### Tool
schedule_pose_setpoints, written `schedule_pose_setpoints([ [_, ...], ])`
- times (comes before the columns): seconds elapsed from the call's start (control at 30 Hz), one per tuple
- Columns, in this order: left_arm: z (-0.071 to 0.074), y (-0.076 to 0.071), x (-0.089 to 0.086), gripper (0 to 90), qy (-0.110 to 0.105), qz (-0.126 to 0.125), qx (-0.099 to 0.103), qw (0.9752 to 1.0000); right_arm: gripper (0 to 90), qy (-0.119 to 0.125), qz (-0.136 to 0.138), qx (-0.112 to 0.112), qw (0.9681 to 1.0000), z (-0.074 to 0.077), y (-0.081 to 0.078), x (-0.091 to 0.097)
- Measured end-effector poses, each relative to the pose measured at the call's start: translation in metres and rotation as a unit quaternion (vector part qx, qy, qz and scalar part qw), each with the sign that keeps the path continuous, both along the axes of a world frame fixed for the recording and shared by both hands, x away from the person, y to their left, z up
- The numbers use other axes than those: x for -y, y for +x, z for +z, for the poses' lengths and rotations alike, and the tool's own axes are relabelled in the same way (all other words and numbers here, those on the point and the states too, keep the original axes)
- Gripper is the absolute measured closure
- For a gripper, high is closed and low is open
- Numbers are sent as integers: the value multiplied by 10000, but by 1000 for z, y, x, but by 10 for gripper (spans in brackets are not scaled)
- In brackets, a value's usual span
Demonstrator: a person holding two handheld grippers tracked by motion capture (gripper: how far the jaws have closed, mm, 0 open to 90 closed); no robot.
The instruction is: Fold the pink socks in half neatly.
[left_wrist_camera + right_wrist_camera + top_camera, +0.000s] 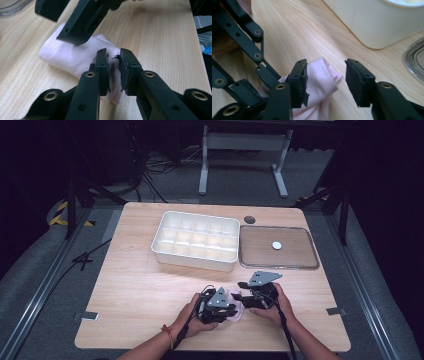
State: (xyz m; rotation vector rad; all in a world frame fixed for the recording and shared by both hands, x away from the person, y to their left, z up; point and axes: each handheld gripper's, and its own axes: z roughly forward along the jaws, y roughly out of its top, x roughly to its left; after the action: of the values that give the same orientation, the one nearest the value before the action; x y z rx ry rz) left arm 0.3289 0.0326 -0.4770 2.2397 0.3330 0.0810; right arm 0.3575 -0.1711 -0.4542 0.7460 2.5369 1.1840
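A folded pale pink cloth [238,303] lies on the wooden table near its front edge, between my two grippers. In the left gripper view my left gripper [114,58] is shut on a fold at the near end of the cloth [72,53], its pads almost together. One black finger [80,22] of the right gripper hangs over the cloth's far part. In the right gripper view my right gripper [325,72] stands open around a rolled end of the cloth [319,77]. Its left pad touches the fabric and its right pad is well clear.
A white compartment box [192,261] stands behind the hands, its wall [382,25] close by. To its right lies a clear tray [278,266] with a small white disc [276,245]. A dark round cap [249,219] sits beyond it.
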Motion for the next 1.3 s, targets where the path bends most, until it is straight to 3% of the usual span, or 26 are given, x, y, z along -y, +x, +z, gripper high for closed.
schedule_pose_setpoints([
  [0.1, 0, 1, 0, 778, -35, -13, 5, 10000, 620, -136, 21, -19, 9999, -5, 1, -2],
  [0.23, 1, 0, 1, 779, 73, -19, 54, 10000, 820, -284, 213, 11, 9994, -9, 0, -5],
  [0.3, 1, -1, 1, 779, 56, 8, 32, 10000, 852, -412, 227, 112, 9988, -9, -4, -8],
  [0.63, 4, -3, 0, 770, 169, -63, 112, 9998, 861, -320, 157, 30, 9994, -11, -3, -6],
  [0.77, 5, -5, 0, 769, 186, -69, 136, 9997, 809, -271, 137, 64, 9995, -9, -3, -5],
  [0.87, 4, -7, 2, 770, 183, -105, 131, 9997, 854, -233, 221, 122, 9994, -1, -8, 0],
  [1.03, 4, -8, 4, 778, 258, -138, 209, 9994, 856, -406, 272, 301, 9983, 5, -17, 6],
  [1.13, 4, -8, 3, 778, 223, -112, 159, 9996, 866, -231, 172, 438, 9986, 14, -20, 11],
  [1.3, 4, -7, 3, 778, 239, -115, 155, 9995, 865, -275, 235, 459, 9983, 16, -24, 11],
])
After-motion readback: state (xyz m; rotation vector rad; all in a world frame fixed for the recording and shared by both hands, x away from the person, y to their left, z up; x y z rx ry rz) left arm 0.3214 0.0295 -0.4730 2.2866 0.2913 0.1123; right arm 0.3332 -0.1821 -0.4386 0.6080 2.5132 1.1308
